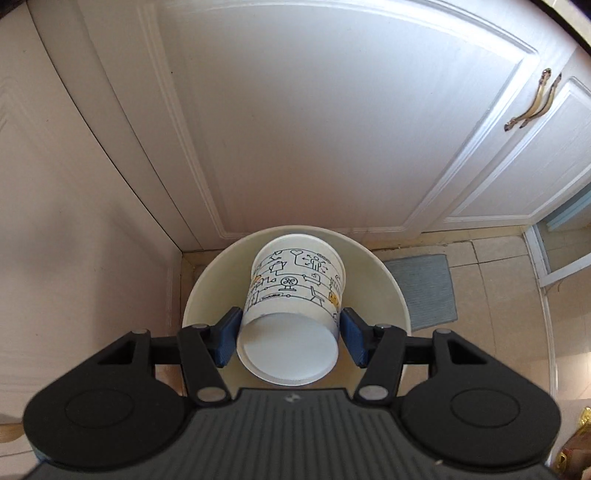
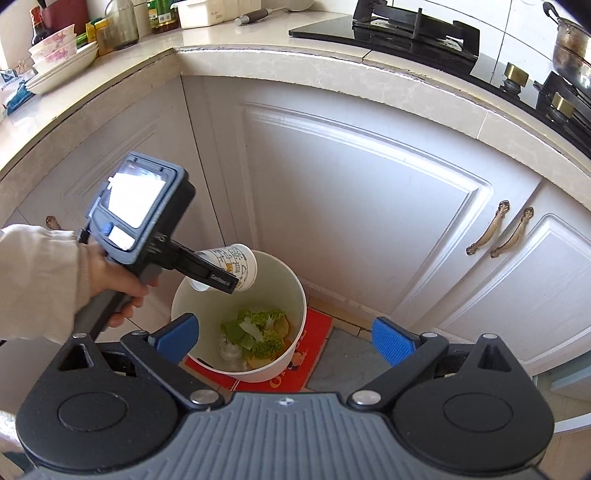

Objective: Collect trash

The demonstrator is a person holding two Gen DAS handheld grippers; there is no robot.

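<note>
White panelled cabinet doors [image 2: 362, 206] fill the centre; brass handles [image 2: 500, 229] at three o'clock, black hob [image 2: 413, 29] at one, beige tiled floor [image 1: 491, 280] below.

No legible text; paper cup [image 1: 295, 291] bears pictograms.

Paper cup [image 1: 291, 314] hides the bin's [image 1: 388, 291] contents; pan [image 2: 572, 40] cut off.

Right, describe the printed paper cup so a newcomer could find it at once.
Start at the white corner cabinets under the stone counter and drop to the white trash bin on the floor, with lettuce scraps inside. Above its rim, the left tongs clamp the paper cup, tipped mouth-down. It is the only white item covered in black line doodles with yellow accents.
</note>
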